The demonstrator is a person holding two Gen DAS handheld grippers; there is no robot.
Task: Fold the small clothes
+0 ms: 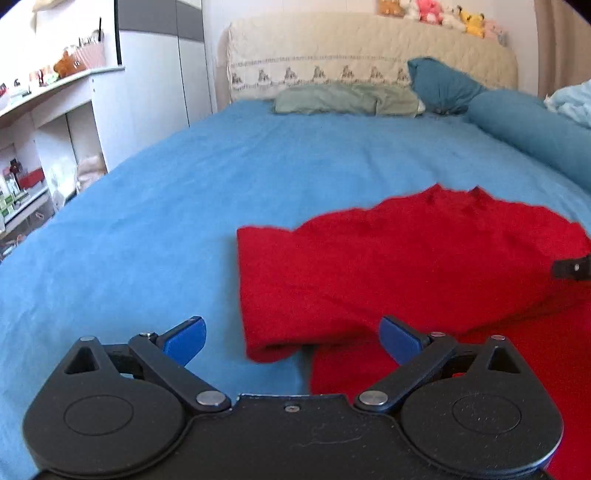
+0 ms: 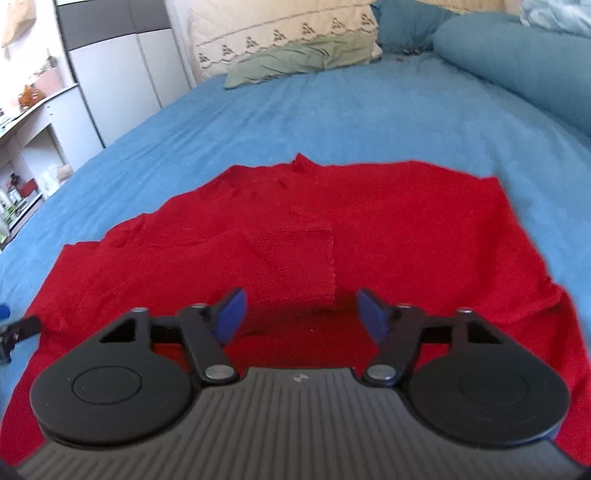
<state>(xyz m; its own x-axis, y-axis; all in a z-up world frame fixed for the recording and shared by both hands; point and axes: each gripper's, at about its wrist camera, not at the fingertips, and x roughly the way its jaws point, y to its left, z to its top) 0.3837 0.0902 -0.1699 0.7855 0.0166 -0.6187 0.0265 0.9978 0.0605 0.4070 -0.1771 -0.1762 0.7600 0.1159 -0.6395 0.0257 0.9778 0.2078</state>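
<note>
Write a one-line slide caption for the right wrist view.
Open right gripper poised over a partly folded red sweater on a blue bedsheet.

The left gripper (image 1: 291, 338) hangs over the blue bed (image 1: 147, 221) with its jaws wide apart and nothing between them. Just ahead lies a red garment (image 1: 388, 266), one sleeve folded across its body.

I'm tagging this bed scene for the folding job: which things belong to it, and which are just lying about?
Job:
red garment
left gripper, open
right gripper, open
blue bedsheet, the work surface

Lying about:
green pillow
blue bolster
plush toys
shelves
</note>
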